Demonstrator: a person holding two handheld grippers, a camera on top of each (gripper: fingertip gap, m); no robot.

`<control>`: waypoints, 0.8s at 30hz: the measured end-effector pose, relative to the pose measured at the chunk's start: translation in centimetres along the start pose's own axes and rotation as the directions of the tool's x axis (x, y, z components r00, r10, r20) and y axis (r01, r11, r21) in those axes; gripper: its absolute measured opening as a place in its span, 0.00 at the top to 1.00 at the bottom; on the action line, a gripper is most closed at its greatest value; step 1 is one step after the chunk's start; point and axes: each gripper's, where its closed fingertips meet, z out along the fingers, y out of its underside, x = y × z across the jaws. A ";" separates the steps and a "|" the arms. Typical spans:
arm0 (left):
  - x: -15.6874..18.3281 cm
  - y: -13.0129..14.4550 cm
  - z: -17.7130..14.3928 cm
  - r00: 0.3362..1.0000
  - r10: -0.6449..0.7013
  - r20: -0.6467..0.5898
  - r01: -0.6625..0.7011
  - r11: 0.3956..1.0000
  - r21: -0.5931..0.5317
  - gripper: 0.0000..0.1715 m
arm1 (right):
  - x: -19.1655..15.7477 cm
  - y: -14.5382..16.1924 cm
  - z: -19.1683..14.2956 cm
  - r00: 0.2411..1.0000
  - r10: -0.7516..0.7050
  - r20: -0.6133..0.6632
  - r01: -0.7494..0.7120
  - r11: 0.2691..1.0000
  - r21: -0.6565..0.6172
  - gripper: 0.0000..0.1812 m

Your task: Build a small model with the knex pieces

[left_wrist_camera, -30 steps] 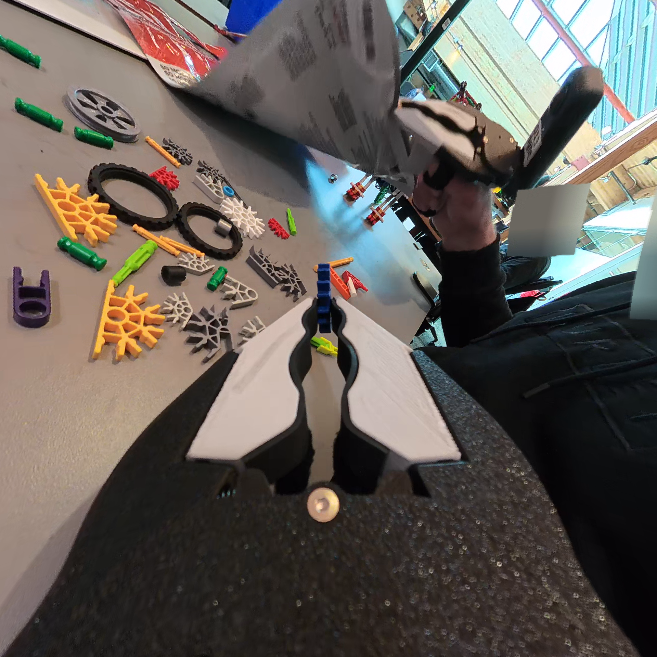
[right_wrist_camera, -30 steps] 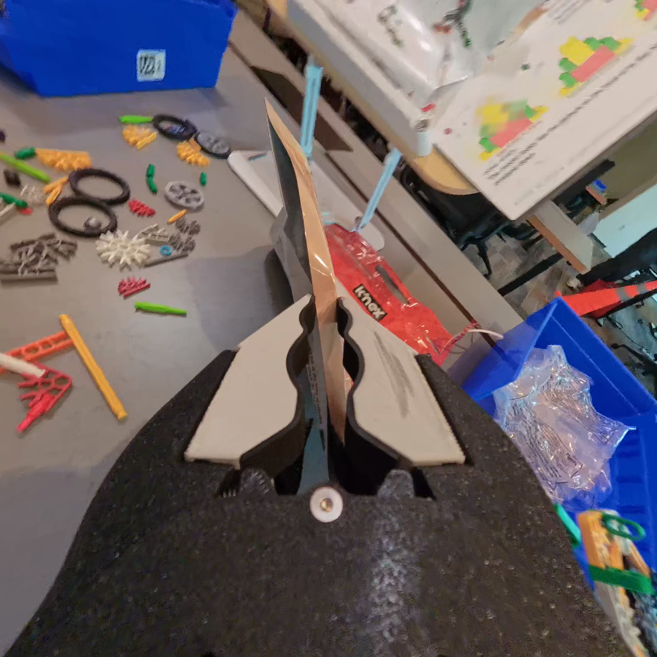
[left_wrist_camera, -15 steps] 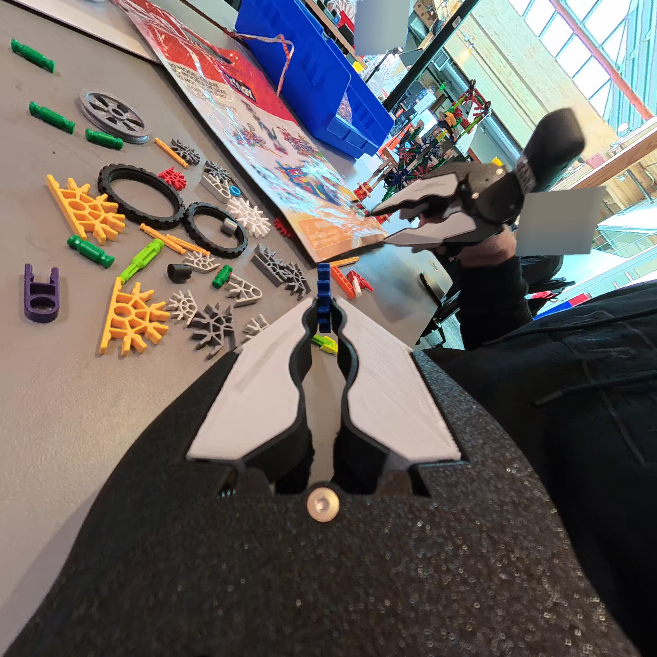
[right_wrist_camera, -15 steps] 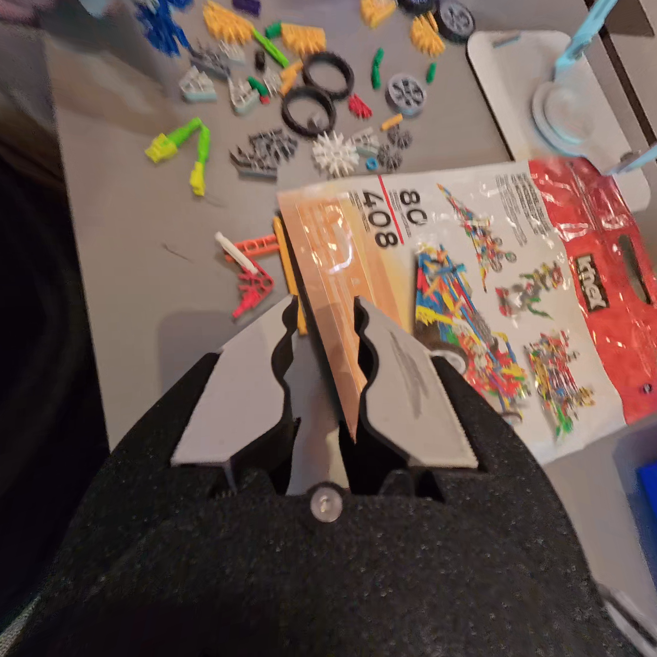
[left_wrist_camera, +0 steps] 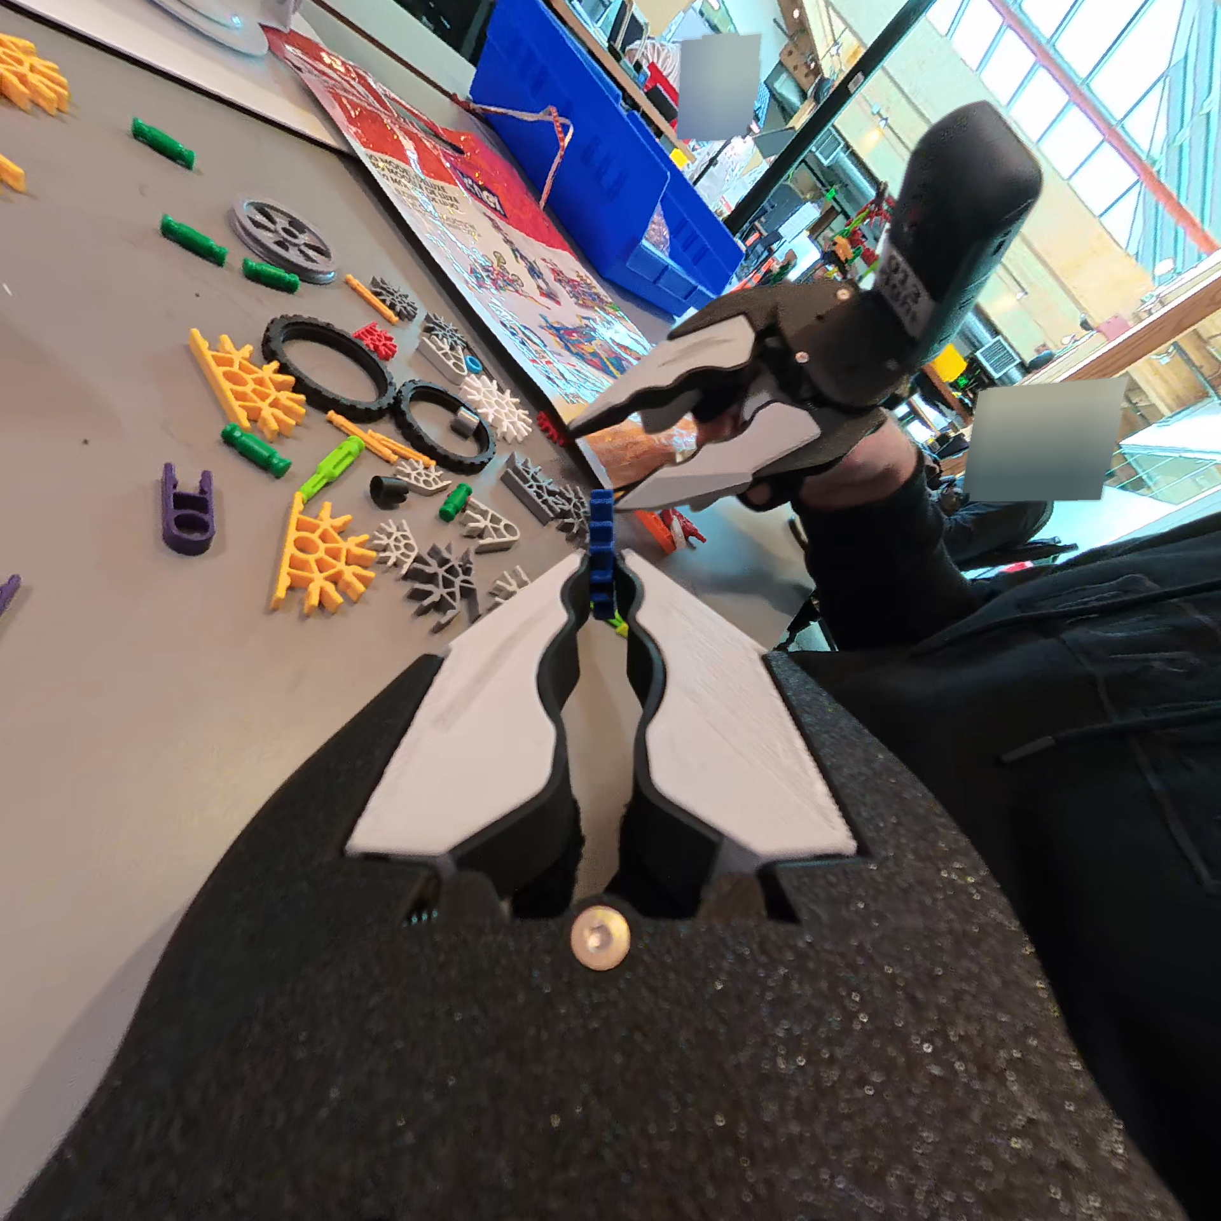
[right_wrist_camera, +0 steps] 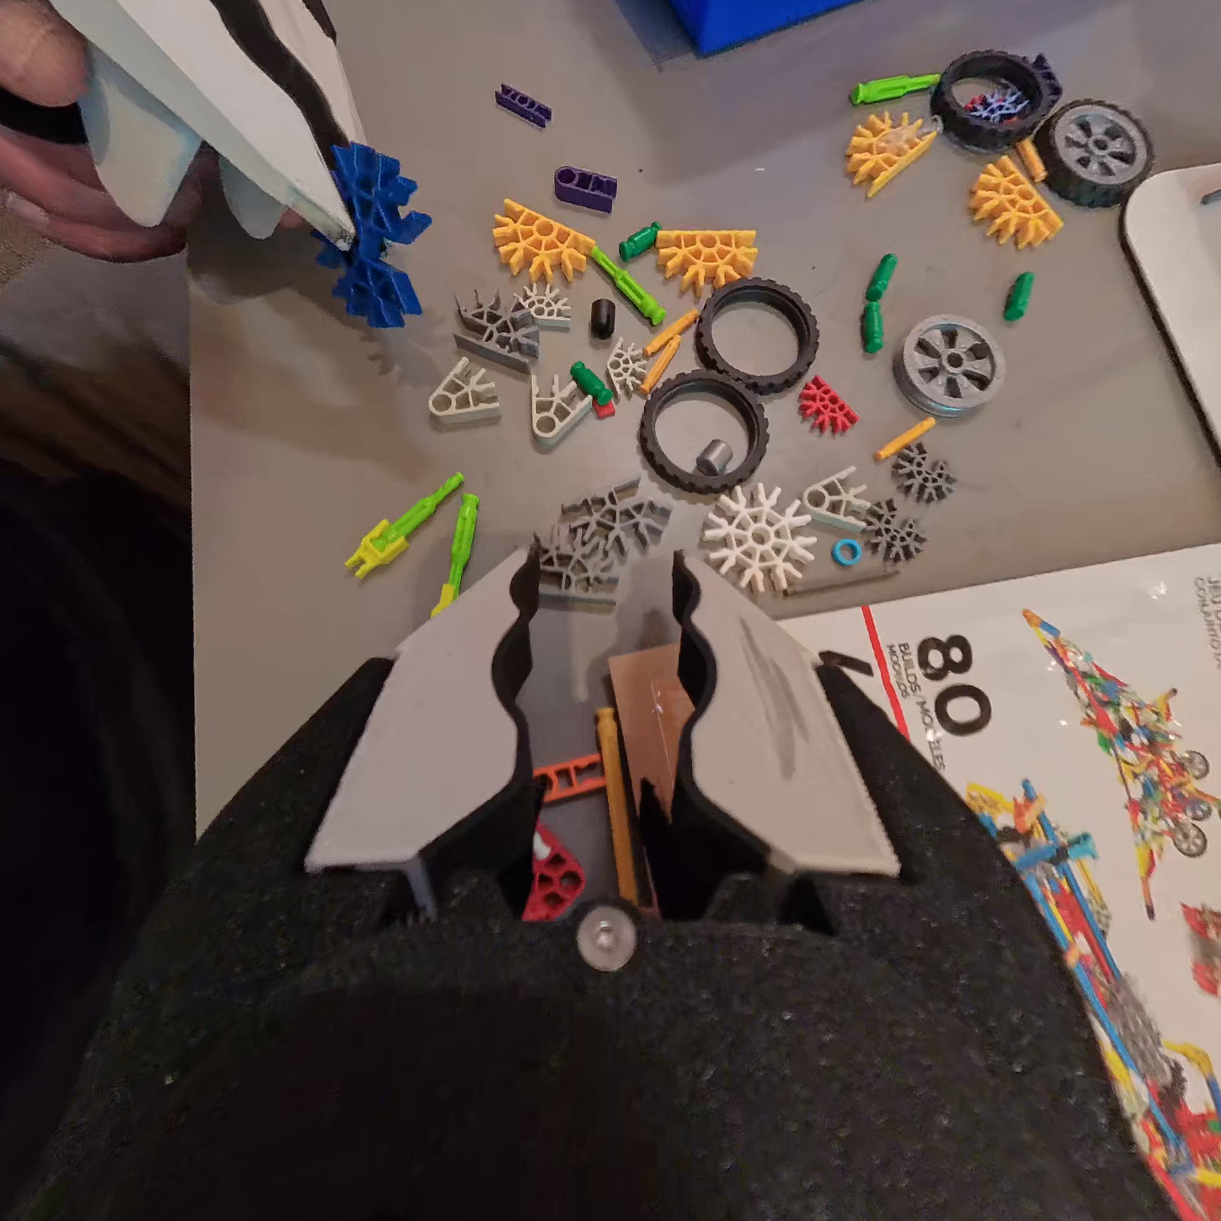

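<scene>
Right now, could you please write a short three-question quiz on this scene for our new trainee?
1. True or false: the left gripper is shut on a blue snowflake connector.
2. The right gripper is: A) shut on the printed bag; B) open, holding nothing; C) shut on a black tyre.
3. Fill in: a small grey cylinder lies inside a black ____ on the grey table.

Key
1. True: its fingertips pinch the blue piece.
2. B: its jaws stand apart above the table, with an orange rod and the bag's corner below them.
3. tyre.
</scene>
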 end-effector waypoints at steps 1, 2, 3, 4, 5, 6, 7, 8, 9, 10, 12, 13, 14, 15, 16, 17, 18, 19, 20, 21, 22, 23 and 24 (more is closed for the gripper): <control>0.0 0.0 0.0 1.000 0.001 -0.005 -0.001 1.000 0.001 0.98 | -0.1 -0.1 0.4 1.000 0.002 0.006 -0.002 1.000 -0.009 0.78; 0.1 0.0 0.0 1.000 0.004 -0.009 -0.004 1.000 0.000 0.98 | -0.3 -0.2 0.7 1.000 0.005 0.009 -0.005 1.000 -0.020 0.78; 0.1 -0.1 0.1 1.000 0.007 -0.011 -0.007 1.000 -0.001 0.98 | -0.4 -0.2 1.1 1.000 0.010 0.012 -0.010 1.000 -0.030 0.78; 0.1 -0.1 0.1 1.000 0.009 -0.015 -0.009 1.000 -0.001 0.98 | -0.5 -0.3 1.5 1.000 0.017 0.010 -0.016 0.999 -0.040 0.78; 0.2 -0.1 0.1 1.000 0.009 -0.018 -0.009 1.000 0.000 0.98 | -0.5 -0.2 1.8 1.000 0.021 0.000 -0.021 0.998 -0.053 0.78; 0.2 -0.1 0.1 1.000 0.009 -0.022 -0.009 1.000 0.001 0.98 | -0.4 -0.1 2.2 1.000 0.020 -0.015 -0.021 0.997 -0.067 0.78; 0.2 -0.1 0.0 1.000 0.010 -0.026 -0.010 1.000 0.002 0.98 | -0.2 -0.3 2.4 0.999 0.019 -0.032 -0.021 0.998 -0.066 0.78; 0.3 -0.1 0.0 1.000 0.011 -0.029 -0.011 1.000 0.004 0.98 | -0.1 -0.5 2.5 0.999 0.021 -0.038 -0.024 0.998 -0.066 0.79; 0.3 -0.1 0.0 0.999 0.013 -0.031 -0.013 1.000 0.004 0.98 | -0.1 -0.6 2.6 0.999 0.018 -0.040 -0.021 0.997 -0.068 0.82; 0.3 -0.1 0.0 0.999 0.014 -0.033 -0.014 1.000 0.004 0.98 | -0.1 -0.7 2.7 0.999 0.010 -0.045 -0.013 0.997 -0.071 0.83; 0.4 -0.1 -0.1 0.999 0.016 -0.036 -0.016 1.000 0.005 0.98 | -0.1 -0.8 2.8 0.998 -0.031 -0.059 0.027 0.996 -0.079 0.85; 0.4 -0.1 -0.1 0.999 0.015 -0.039 -0.015 1.000 0.005 0.98 | -0.3 -0.8 2.8 0.996 -0.062 -0.063 0.057 0.995 -0.084 0.85; 0.4 -0.1 -0.1 0.999 0.014 -0.042 -0.013 1.000 0.004 0.98 | -0.5 -0.8 2.7 0.993 -0.096 -0.065 0.090 0.992 -0.087 0.87; 0.5 -0.1 -0.1 0.999 0.012 -0.045 -0.012 1.000 0.003 0.98 | -0.7 -0.8 2.7 0.988 -0.138 -0.064 0.132 0.987 -0.090 0.92; 0.5 -0.1 -0.1 0.999 0.010 -0.046 -0.010 1.000 0.003 0.98 | -0.8 -0.7 2.6 0.983 -0.170 -0.071 0.163 0.982 -0.098 0.92; 0.5 0.0 -0.1 0.999 0.010 -0.047 -0.010 1.000 -0.001 0.98 | -0.9 -0.6 2.5 0.978 -0.197 -0.074 0.189 0.976 -0.108 0.92; 0.5 0.0 -0.1 0.999 0.012 -0.049 -0.012 1.000 -0.004 0.98 | -1.2 -0.5 2.4 0.969 -0.240 -0.064 0.232 0.966 -0.114 0.92; 0.5 0.0 -0.1 0.999 0.012 -0.050 -0.013 1.000 -0.006 0.98 | -1.5 -0.3 2.3 0.957 -0.284 -0.054 0.276 0.953 -0.121 0.92; 0.5 0.1 -0.1 0.999 0.013 -0.051 -0.013 1.000 -0.008 0.98 | -1.5 -0.2 2.2 0.951 -0.306 -0.054 0.297 0.946 -0.130 0.92; 0.5 0.1 -0.1 0.999 0.013 -0.052 -0.013 1.000 -0.009 0.98 | -1.3 -0.2 2.1 0.952 -0.300 -0.063 0.289 0.947 -0.136 0.91; 0.5 0.1 -0.1 0.999 0.013 -0.052 -0.014 1.000 -0.008 0.98 | -1.0 -0.3 1.9 0.958 -0.277 -0.077 0.265 0.955 -0.132 0.88; 0.5 0.1 -0.1 0.999 0.014 -0.052 -0.014 1.000 -0.006 0.98 | -0.8 -0.3 1.8 0.968 -0.238 -0.080 0.226 0.965 -0.129 0.83; 0.5 0.0 -0.1 0.999 0.014 -0.052 -0.014 1.000 -0.005 0.98 | -0.7 -0.3 1.6 0.979 -0.191 -0.075 0.181 0.976 -0.123 0.80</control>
